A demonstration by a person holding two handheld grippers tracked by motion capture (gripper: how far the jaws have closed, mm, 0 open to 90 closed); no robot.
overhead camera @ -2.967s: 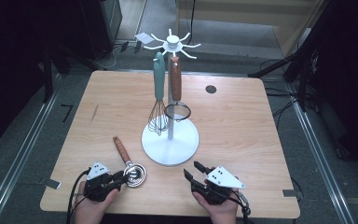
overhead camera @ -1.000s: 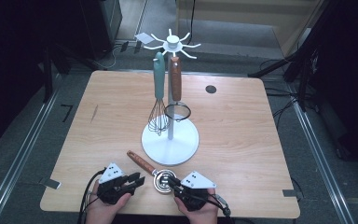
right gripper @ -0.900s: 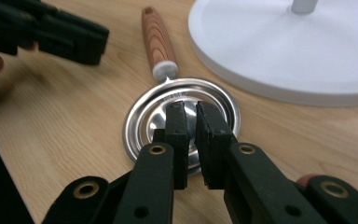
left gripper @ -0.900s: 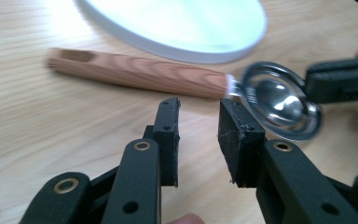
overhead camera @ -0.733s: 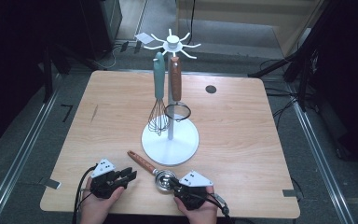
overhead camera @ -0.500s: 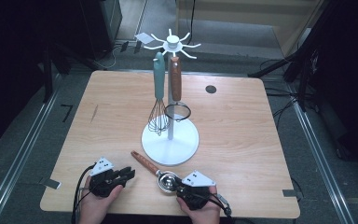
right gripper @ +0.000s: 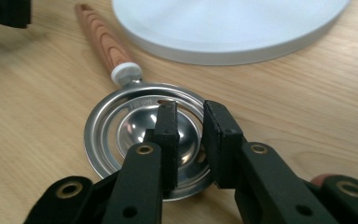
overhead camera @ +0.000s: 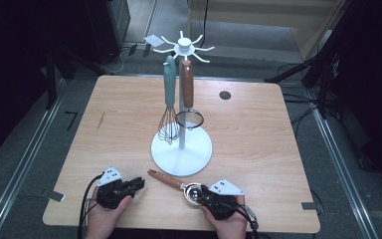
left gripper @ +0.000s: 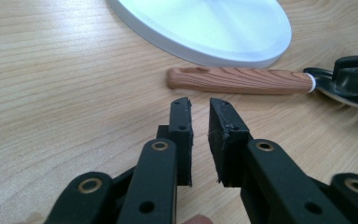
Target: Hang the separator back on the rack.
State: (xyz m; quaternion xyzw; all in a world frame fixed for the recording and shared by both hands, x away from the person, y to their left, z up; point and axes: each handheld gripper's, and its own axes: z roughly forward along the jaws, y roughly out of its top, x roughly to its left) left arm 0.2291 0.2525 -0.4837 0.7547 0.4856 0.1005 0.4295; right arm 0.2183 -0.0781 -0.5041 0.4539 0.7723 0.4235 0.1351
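Two grippers [overhead camera: 138, 183] [overhead camera: 201, 195] — three utensils: whisk [overhead camera: 168, 102], strainer [overhead camera: 188, 99], separator [overhead camera: 179, 184].

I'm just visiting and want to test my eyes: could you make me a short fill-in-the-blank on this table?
1. The whisk hanging from the white stand has a ____ handle.
2. The egg separator lying on the table has a ____ handle.
3. The ____ gripper has its jaws at the separator's metal bowl.

Missing words: teal; wooden; right
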